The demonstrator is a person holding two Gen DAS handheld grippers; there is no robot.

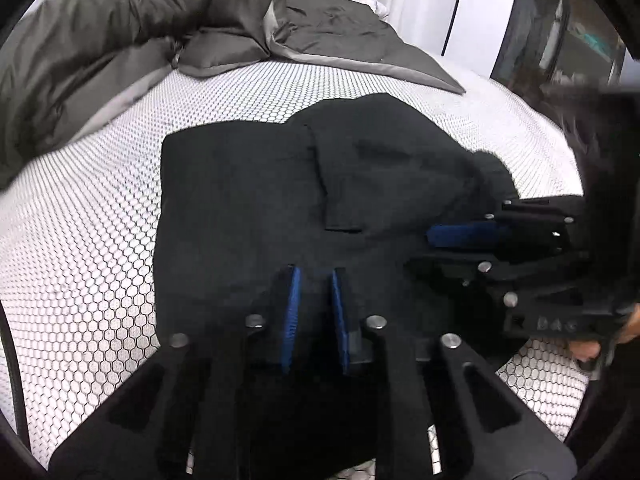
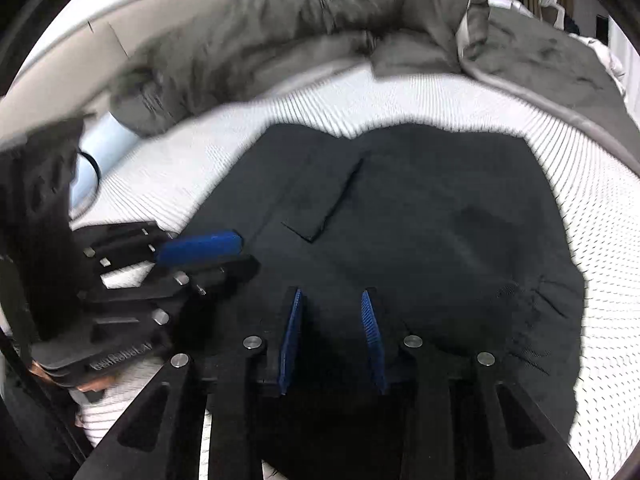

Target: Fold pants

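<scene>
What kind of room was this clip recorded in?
Most likely a bedroom. The black pants lie on a mattress with a white honeycomb-patterned cover, and a rumpled grey duvet is pushed back behind them.

Pants point(image 1: 248, 184): black woven cloth, matt, smooth. Bed point(image 1: 100, 216): white textile cover, honeycomb-patterned, matt. Duvet point(image 1: 120, 20): grey-olive cloth, soft, faint sheen. Left tool point(image 1: 314, 276), right tool point(image 2: 332, 296): matt black plastic, ribbed blue pads point(image 1: 294, 312), bright metal pins point(image 1: 377, 322).
</scene>
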